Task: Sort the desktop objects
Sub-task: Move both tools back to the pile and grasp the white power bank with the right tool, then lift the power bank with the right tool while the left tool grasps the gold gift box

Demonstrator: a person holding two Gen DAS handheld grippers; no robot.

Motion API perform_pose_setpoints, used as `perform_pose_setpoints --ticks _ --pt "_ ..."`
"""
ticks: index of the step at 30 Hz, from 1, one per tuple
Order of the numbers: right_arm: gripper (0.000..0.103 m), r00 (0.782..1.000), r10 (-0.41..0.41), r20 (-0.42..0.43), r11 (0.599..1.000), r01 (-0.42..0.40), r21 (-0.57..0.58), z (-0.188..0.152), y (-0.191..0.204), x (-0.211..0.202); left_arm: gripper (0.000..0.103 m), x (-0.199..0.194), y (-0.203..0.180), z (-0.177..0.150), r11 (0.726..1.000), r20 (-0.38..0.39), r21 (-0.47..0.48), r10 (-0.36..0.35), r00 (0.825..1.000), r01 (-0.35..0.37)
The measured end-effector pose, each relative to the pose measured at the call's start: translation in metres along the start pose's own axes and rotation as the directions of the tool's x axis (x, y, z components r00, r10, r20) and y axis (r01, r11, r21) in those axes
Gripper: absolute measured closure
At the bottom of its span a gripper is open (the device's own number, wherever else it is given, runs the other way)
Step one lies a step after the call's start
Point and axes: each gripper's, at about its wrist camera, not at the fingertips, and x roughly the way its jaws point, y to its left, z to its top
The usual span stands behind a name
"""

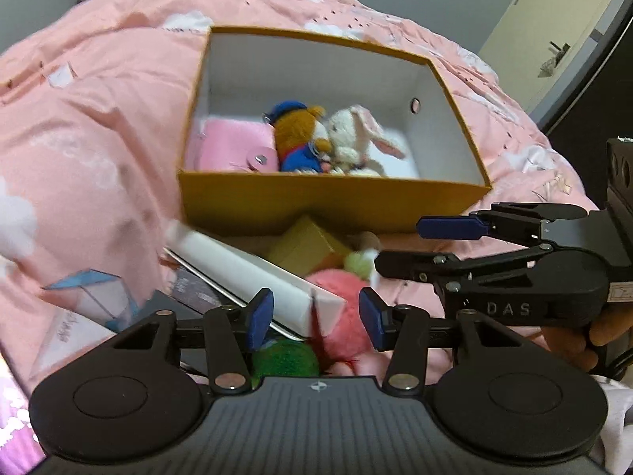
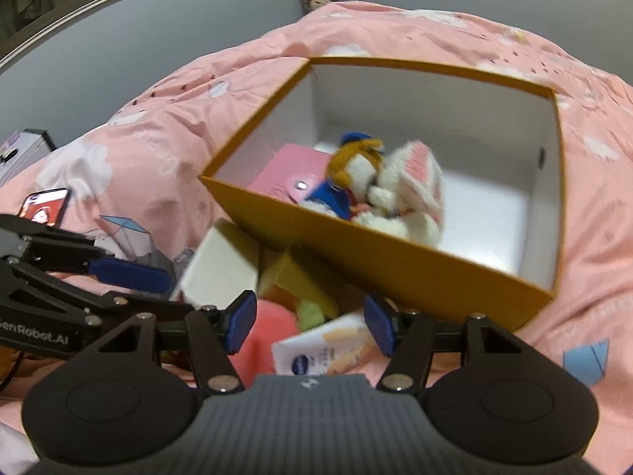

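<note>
Pink quilt [image 1: 99, 126] covers the whole working surface, rumpled.

Yellow box [image 1: 332, 202], open top, white inside, sits mid-quilt. Left half of its floor holds a pink pouch [image 1: 233, 146], a brown bear in blue [image 1: 298, 138] and a white rabbit [image 1: 358, 140], pressed together. Right half of the floor is bare.

Loose heap just before the box's near wall: white flat box [image 1: 253, 273] tilted, small yellow carton [image 1: 306, 243], pink plush [image 1: 340, 308], green plush [image 1: 285, 356], snack packet [image 2: 328, 346].

Left gripper [image 1: 316, 318]: jaws wide apart, holding nothing, above the pink plush and the white box's corner; contact unclear.

Right gripper [image 2: 310, 320]: jaws wide apart, empty, over the snack packet.

Both grippers sit close together, beside each other.
</note>
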Motion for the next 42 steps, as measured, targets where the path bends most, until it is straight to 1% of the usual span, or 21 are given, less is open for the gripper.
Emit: perform_pose_setpoints --ticks 2,4,6,8,10,14,17,19,23,28,32,34,38,42 --pt "0.041 1.000 0.024 -0.009 0.999 -0.024 -0.024 0.006 0.005 0.003 0.047 -0.008 0.006 0.005 1.000 0.019 -0.008 0.024 1.000 -0.024" --pt "0.043 0.998 0.055 -0.024 0.997 -0.056 -0.044 0.013 0.010 0.008 0.047 -0.016 0.014 0.011 0.998 0.029 -0.033 0.057 0.998 -0.056" --pt "0.047 0.995 0.089 -0.046 0.994 -0.091 -0.058 0.021 0.015 0.015 0.047 -0.019 0.023 0.016 0.993 0.020 -0.070 0.100 0.995 -0.098" --pt "0.048 0.990 0.119 -0.075 0.989 -0.124 -0.074 0.028 0.021 0.024 0.047 -0.021 0.033 0.019 0.986 0.010 -0.106 0.131 0.991 -0.129" --pt "0.048 0.984 0.144 -0.109 0.984 -0.154 -0.089 0.035 0.027 0.035 0.047 -0.020 0.041 0.019 0.979 -0.004 -0.143 0.148 0.989 -0.147" --pt "0.048 0.971 0.175 -0.160 0.974 -0.195 -0.116 0.042 0.041 0.053 0.047 -0.016 0.052 0.019 0.969 -0.027 -0.185 0.164 0.986 -0.166" --pt "0.048 0.959 0.192 -0.208 0.958 -0.229 -0.173 0.041 0.055 0.062 0.047 -0.014 0.059 0.019 0.960 -0.037 -0.216 0.176 0.984 -0.180" --pt "0.049 0.953 0.188 -0.238 0.946 -0.241 -0.216 0.039 0.064 0.068 0.047 -0.014 0.061 0.019 0.957 -0.041 -0.224 0.179 0.983 -0.184" --pt "0.051 0.958 0.122 -0.258 0.934 -0.199 -0.296 0.037 0.076 0.079 0.047 -0.015 0.061 0.018 0.957 -0.043 -0.228 0.176 0.983 -0.181" --pt "0.051 0.958 0.091 -0.273 0.916 -0.188 -0.354 0.033 0.082 0.087 0.047 -0.014 0.059 0.018 0.956 -0.052 -0.225 0.178 0.983 -0.186" --pt "0.057 0.960 0.096 -0.265 0.921 -0.187 -0.343 0.031 0.068 0.079 0.047 -0.014 0.058 0.018 0.959 -0.050 -0.218 0.177 0.983 -0.184" --pt "0.060 0.958 0.115 -0.261 0.931 -0.196 -0.308 0.031 0.055 0.069 0.047 -0.013 0.057 0.018 0.959 -0.050 -0.215 0.177 0.983 -0.183" --pt "0.064 0.946 0.171 -0.275 0.943 -0.238 -0.232 0.026 0.032 0.044 0.047 -0.010 0.054 0.017 0.962 -0.061 -0.204 0.173 0.983 -0.182" --pt "0.068 0.944 0.187 -0.271 0.953 -0.242 -0.184 0.015 0.014 0.022 0.047 -0.011 0.045 0.017 0.972 -0.050 -0.172 0.152 0.987 -0.159"
